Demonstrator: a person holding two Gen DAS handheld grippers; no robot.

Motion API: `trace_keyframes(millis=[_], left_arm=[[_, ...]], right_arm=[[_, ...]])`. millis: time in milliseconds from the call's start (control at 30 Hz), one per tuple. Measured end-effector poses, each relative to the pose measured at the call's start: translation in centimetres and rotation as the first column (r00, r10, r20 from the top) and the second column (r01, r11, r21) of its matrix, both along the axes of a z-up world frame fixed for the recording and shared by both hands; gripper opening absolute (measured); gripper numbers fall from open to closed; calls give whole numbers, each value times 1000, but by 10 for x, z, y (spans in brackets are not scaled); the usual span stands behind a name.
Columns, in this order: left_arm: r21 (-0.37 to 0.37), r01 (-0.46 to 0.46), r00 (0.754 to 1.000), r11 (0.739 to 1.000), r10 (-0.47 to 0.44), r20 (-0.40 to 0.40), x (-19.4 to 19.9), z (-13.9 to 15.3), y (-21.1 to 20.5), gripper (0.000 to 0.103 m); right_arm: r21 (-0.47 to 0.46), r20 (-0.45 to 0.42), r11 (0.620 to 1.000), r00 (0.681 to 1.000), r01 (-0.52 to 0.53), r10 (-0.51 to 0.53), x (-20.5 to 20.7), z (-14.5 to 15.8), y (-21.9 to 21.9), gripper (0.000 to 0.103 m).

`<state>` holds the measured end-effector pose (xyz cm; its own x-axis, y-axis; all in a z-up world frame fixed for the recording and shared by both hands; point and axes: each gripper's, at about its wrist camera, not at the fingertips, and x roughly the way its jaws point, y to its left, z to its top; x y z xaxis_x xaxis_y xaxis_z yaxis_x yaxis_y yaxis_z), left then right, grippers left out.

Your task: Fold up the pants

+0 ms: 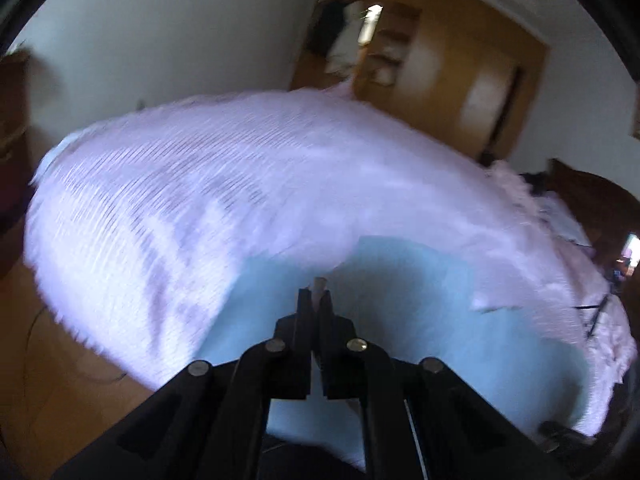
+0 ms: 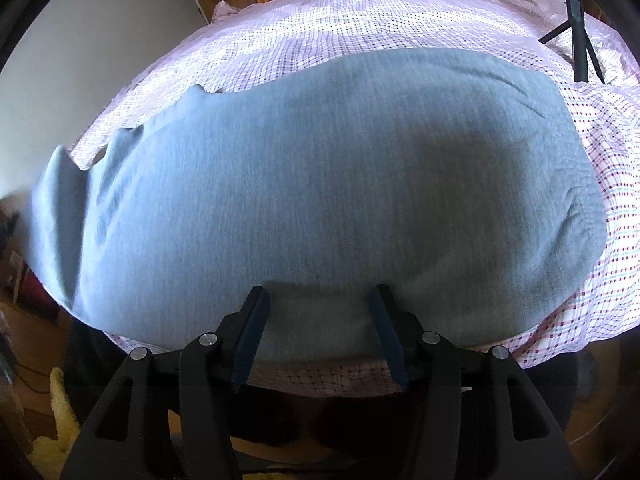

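Note:
The light blue-grey pants (image 2: 320, 184) lie spread across a bed with a pink checked sheet (image 2: 320, 28). My right gripper (image 2: 320, 292) is open, its jaws wide apart over the near edge of the pants, holding nothing. In the blurred left wrist view my left gripper (image 1: 316, 292) is shut, with a small bit of pale fabric pinched between the tips, above the pants (image 1: 400, 320). The pink sheet (image 1: 200, 184) lies beyond it.
A black tripod (image 2: 578, 40) stands on the bed at the far right. A wooden wardrobe (image 1: 460, 60) stands beyond the bed. Wooden floor (image 1: 60, 380) lies to the left. A yellow fluffy item (image 2: 56, 420) lies on the floor near the bed.

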<state>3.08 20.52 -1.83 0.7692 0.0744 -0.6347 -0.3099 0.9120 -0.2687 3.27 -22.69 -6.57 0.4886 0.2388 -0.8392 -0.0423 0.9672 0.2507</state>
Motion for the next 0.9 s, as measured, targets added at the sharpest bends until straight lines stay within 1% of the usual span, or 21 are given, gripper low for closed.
trace_keyframes(millis=[67, 133, 200, 233, 300, 433, 500, 633, 700, 767, 833, 900], left_arm=[[-16, -51, 998, 999, 50, -49, -6, -22, 14, 3], [-64, -90, 993, 994, 85, -80, -13, -43, 30, 3], [-116, -114, 989, 987, 102, -105, -16, -58, 41, 3], [-139, -122, 988, 983, 107, -108, -18, -63, 45, 3], [-150, -121, 989, 981, 106, -107, -19, -67, 49, 3], [-108, -94, 991, 990, 83, -103, -14, -65, 46, 3], [-104, -88, 992, 991, 78, -100, -10, -63, 46, 3], [-126, -84, 993, 988, 72, -97, -10, -57, 51, 3], [-99, -100, 992, 990, 92, -84, -12, -47, 58, 4], [-80, -105, 993, 991, 100, -69, -13, -38, 61, 10], [-79, -69, 997, 995, 65, -47, -7, -30, 62, 19], [-80, -7, 1000, 997, 5, -30, 5, -23, 61, 24]], right_arm=[[-12, -2, 1000, 1000, 0, 0, 0, 0, 2, 47], [-25, -4, 1000, 1000, -1, 1, 0, 1, 3, 47], [-34, -6, 999, 1000, -1, 1, 0, 1, 5, 47], [-40, -8, 999, 1000, -2, 2, 0, 1, 6, 47], [-50, -12, 999, 1000, -3, 2, 1, 2, 7, 47], [-72, -15, 997, 1000, -6, 5, 3, 2, 10, 48], [-81, -16, 997, 1000, -8, 6, 4, 2, 12, 48], [-91, -17, 996, 1000, -9, 7, 5, 3, 14, 50], [-92, -17, 996, 1000, -9, 7, 5, 2, 13, 50], [-93, -18, 996, 1000, -8, 6, 7, 1, 15, 51], [-95, -18, 995, 1000, -2, 0, 8, 1, 17, 51], [-104, -25, 995, 1000, 4, -6, 9, 5, 20, 51]])
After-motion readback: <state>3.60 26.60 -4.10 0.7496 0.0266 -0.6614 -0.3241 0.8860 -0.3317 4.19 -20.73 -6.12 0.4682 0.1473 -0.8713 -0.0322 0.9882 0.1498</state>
